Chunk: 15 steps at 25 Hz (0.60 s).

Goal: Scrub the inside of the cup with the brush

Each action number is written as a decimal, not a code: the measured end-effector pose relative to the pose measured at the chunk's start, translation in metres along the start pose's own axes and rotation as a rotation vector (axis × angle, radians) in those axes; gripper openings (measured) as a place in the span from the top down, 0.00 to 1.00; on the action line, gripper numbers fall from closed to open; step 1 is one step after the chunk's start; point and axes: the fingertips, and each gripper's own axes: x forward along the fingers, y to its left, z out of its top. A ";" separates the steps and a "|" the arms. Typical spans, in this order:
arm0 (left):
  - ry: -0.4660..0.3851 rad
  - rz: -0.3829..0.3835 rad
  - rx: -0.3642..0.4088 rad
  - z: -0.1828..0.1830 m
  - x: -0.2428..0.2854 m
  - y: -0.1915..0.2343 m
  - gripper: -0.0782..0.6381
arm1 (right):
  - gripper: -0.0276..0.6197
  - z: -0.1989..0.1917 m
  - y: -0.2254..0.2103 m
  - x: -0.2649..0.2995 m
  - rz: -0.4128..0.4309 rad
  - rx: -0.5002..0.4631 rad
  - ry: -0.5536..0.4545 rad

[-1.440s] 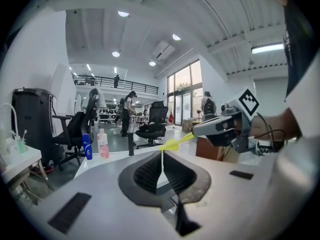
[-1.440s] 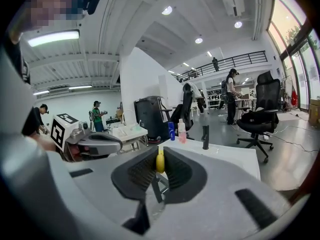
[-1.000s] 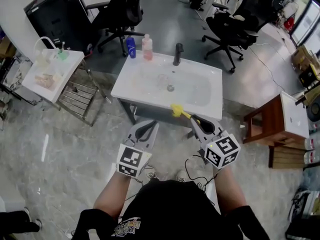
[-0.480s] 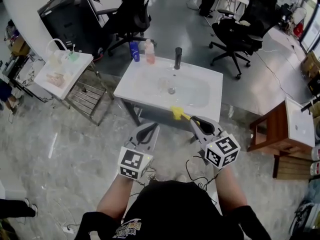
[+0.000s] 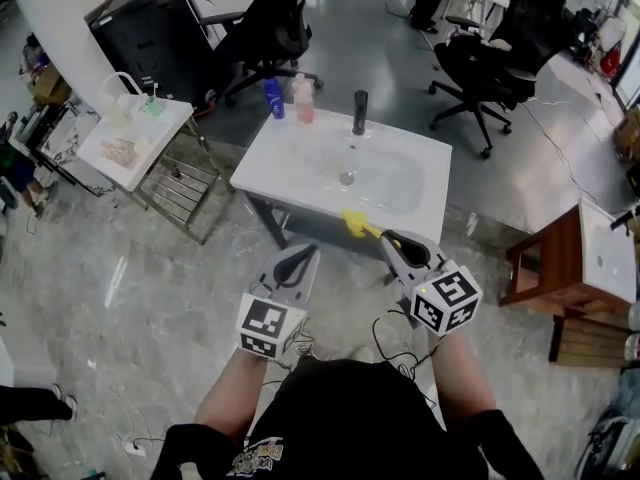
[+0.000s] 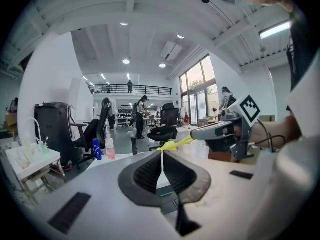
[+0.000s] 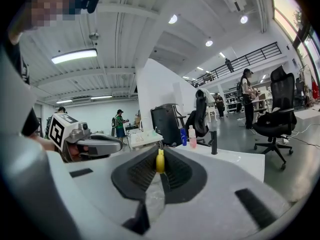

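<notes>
No legible text or labels

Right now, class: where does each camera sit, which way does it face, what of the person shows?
Head view: on the head, facing down at the sink; left gripper, right gripper, forearms show.
Left gripper view: on that gripper, facing the sink over shut jaws; right gripper shows.
Right gripper view: on that gripper, along jaws gripping the yellow brush; left gripper shows.
All share the sink.

Grey marble floor, blk office chairs, tall windows
</notes>
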 end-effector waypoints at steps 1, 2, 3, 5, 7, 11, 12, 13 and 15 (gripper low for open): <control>0.000 -0.001 -0.001 0.000 0.001 -0.001 0.87 | 0.90 -0.001 -0.001 -0.001 0.000 0.001 0.001; 0.000 -0.003 -0.001 0.000 0.002 -0.003 0.87 | 0.90 -0.002 -0.003 -0.002 0.000 0.003 0.002; -0.001 -0.006 -0.001 0.001 0.003 -0.004 0.87 | 0.90 -0.002 -0.004 -0.003 -0.001 0.006 0.002; -0.004 -0.008 0.002 0.000 0.005 -0.006 0.87 | 0.90 -0.004 -0.006 -0.003 0.000 0.010 0.000; -0.005 -0.010 0.002 -0.001 0.007 -0.007 0.87 | 0.90 -0.005 -0.007 -0.003 0.000 0.012 0.000; 0.000 -0.013 0.001 0.000 0.009 -0.007 0.87 | 0.90 -0.006 -0.009 -0.003 -0.002 0.014 0.002; 0.000 -0.013 0.001 0.000 0.009 -0.007 0.87 | 0.90 -0.005 -0.009 -0.003 -0.002 0.014 0.001; 0.000 -0.013 0.000 0.001 0.009 -0.007 0.87 | 0.90 -0.005 -0.009 -0.003 -0.001 0.013 0.001; -0.001 -0.013 0.000 0.002 0.010 -0.006 0.87 | 0.90 -0.003 -0.009 -0.003 0.000 0.013 0.000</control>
